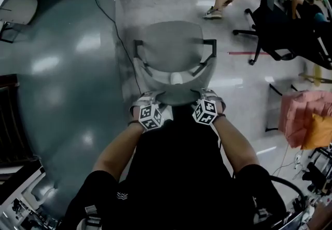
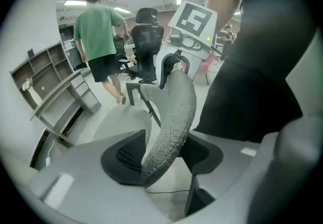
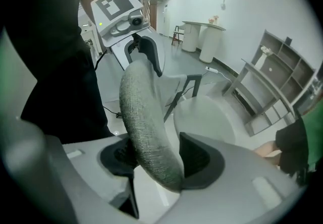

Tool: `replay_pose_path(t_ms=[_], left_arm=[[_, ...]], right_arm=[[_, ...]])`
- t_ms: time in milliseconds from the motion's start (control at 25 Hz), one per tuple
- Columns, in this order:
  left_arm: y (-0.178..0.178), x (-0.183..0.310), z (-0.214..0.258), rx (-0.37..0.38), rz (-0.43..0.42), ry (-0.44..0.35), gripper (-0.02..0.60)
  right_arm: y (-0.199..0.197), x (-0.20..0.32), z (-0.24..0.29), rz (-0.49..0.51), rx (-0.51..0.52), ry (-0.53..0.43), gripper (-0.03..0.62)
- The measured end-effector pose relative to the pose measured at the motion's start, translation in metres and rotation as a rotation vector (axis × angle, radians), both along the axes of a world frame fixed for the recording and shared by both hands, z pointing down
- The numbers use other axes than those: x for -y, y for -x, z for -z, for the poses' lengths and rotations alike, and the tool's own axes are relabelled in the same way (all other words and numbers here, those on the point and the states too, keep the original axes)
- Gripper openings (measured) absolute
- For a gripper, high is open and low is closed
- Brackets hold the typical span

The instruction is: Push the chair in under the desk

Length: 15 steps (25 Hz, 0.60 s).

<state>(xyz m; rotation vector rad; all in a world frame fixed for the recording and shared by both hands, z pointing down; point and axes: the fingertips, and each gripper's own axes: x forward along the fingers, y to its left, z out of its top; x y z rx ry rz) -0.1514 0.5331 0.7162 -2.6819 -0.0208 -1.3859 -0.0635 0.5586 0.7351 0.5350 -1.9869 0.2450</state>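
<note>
The chair [image 1: 171,50] stands on the grey floor [image 1: 67,84] just ahead of the person, its seat facing far. The left gripper [image 1: 146,97] and right gripper [image 1: 206,94] each clamp the backrest [image 1: 175,98] rim, left and right, with jaws fairly wide.

Coarse cloth chair back [image 2: 174,117]; glossy floor [image 1: 67,68]
</note>
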Motion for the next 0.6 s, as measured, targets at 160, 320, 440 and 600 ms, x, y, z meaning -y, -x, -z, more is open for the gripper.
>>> replay_pose_path(t_ms=[160, 320, 440, 600], left_arm=[[-0.011, 0.02, 0.004, 0.004, 0.0, 0.003, 0.208], [-0.021, 0.047, 0.003, 0.03, 0.01, 0.027, 0.204], [-0.028, 0.07, 0.002, 0.054, 0.021, 0.047, 0.204], [-0.037, 0.095, 0.001, 0.08, 0.035, 0.075, 0.199]], right_arm=[[-0.012, 0.02, 0.002, 0.007, 0.001, 0.004, 0.216], [-0.022, 0.05, 0.002, 0.008, -0.008, 0.007, 0.213], [-0.03, 0.073, 0.001, 0.02, -0.01, 0.011, 0.212], [-0.04, 0.1, 0.001, 0.031, -0.006, 0.021, 0.21]])
